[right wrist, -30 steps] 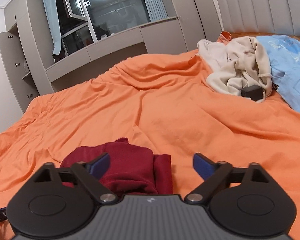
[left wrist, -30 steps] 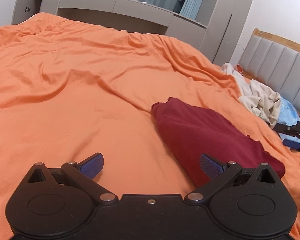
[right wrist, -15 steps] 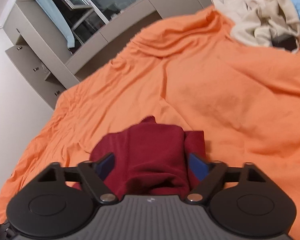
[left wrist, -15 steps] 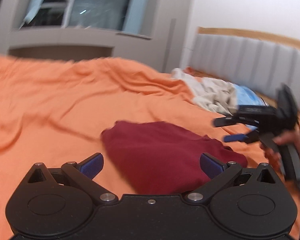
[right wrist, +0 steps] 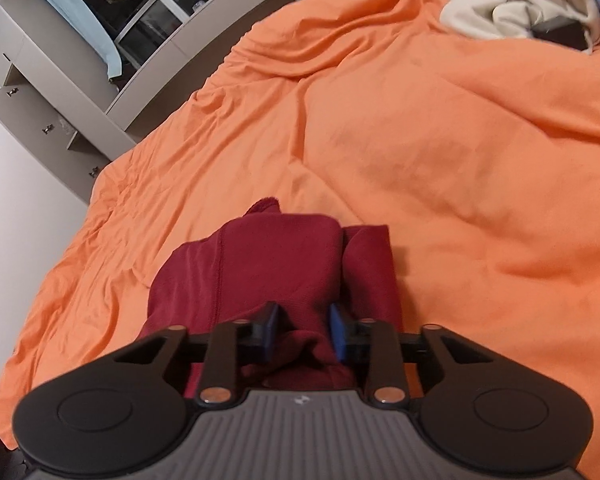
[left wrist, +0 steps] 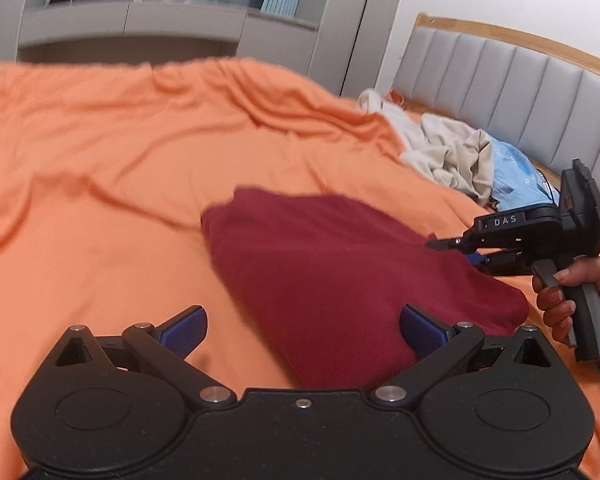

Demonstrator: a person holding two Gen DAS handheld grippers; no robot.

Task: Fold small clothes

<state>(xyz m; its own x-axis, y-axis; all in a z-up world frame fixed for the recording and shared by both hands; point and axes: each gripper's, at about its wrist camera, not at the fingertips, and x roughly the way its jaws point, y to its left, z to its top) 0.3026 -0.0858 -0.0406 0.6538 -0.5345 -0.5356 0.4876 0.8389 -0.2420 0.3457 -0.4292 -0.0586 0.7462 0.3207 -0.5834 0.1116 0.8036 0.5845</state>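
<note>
A folded dark red garment (left wrist: 332, 264) lies on the orange bedcover (left wrist: 112, 168). My left gripper (left wrist: 302, 330) hovers open at its near end; the right blue pad (left wrist: 420, 328) is over the cloth, the left pad (left wrist: 184, 328) over bare cover. A hand holds my right gripper (left wrist: 456, 250) at the garment's far right edge. In the right wrist view, the right gripper (right wrist: 304, 330) has its jaws closing, with a raised bunch of the red garment (right wrist: 260, 264) squeezed between the blue pads.
A heap of beige clothes (left wrist: 448, 152) and a light blue garment (left wrist: 516, 176) lie by the grey padded headboard (left wrist: 512, 92). A small black object (right wrist: 560, 32) rests on the beige heap. Grey cabinets (left wrist: 180, 24) and a window stand beyond the bed.
The right jaws went from wide apart to pinched on the red garment's edge as that gripper came down. The left view swung right, bringing the right gripper and hand into sight.
</note>
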